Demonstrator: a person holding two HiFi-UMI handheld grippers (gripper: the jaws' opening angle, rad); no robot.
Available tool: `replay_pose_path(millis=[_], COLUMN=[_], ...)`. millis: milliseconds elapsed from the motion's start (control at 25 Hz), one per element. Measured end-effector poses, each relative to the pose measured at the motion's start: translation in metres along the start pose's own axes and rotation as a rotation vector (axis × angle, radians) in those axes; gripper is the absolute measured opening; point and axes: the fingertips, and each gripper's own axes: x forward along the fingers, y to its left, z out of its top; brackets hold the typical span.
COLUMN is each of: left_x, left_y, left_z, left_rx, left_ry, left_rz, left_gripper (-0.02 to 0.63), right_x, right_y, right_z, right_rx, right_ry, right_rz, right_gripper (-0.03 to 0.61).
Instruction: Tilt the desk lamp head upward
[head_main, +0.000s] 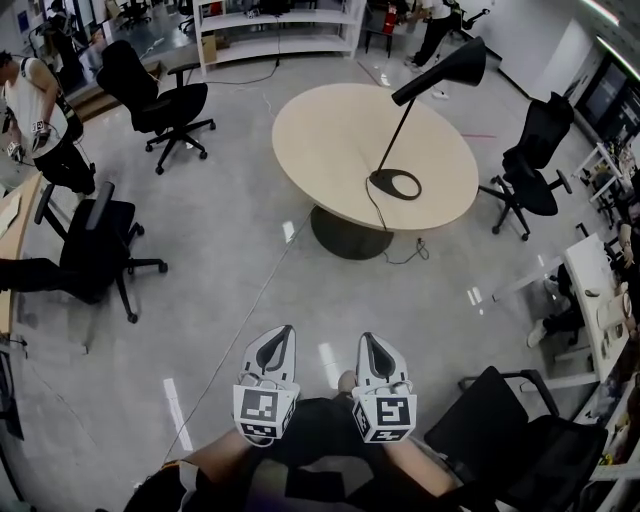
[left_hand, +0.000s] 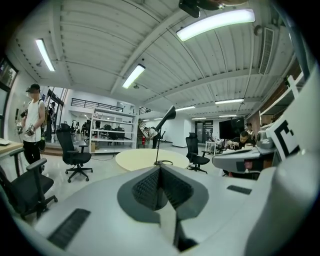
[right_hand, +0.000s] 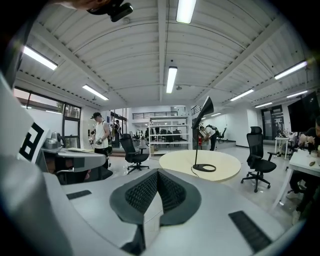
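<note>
Both my tongs are pressed together with nothing between them: the left gripper (head_main: 286, 332) and the right gripper (head_main: 369, 340) hang side by side close to my body, over bare floor. The desk lamp (head_main: 403, 132) stands far ahead of me, well out of reach, on the right half of the round table (head_main: 320, 140). Its ring base (head_main: 396, 184) sits near the table's near-right edge, and a thin stem leans up and to the right to the black cone head (head_main: 445, 70). I judge the lamp light and a little top-heavy. The stem looks stiff but slim, so a hard push on the head could rock or slide the base. The cone looks smooth and may slip in my jaws. I would pinch it across the wider far end, where I get leverage, and steady the stem or base with the other gripper. From here the joint between head and stem is too small to read, so I cannot tell which way it pivots or how stiff it is. I also cannot see the cone's open mouth or any switch. A cable (head_main: 377, 222) runs from the base over the near edge and down to the floor, and its end is lost there.
</note>
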Motion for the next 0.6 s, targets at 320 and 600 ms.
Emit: replay_pose_path(millis=[320, 600], left_x=[0.001, 0.011], left_y=[0.002, -0.009], left_z=[0.007, 0.018], left_rx=[0.011, 0.009], left_ry=[-0.009, -0.014], left_rz=[-0.011, -0.012], left_gripper=[0.044, 0.044], right_x=[-0.001, -0.002], right_y=[-0.001, -0.013], right_z=[0.005, 0.015], right_rx=[0.009, 0.008], right_ry=[-0.017, -0.018], right_rz=[-0.012, -0.001], right_gripper=[0.014, 0.014])
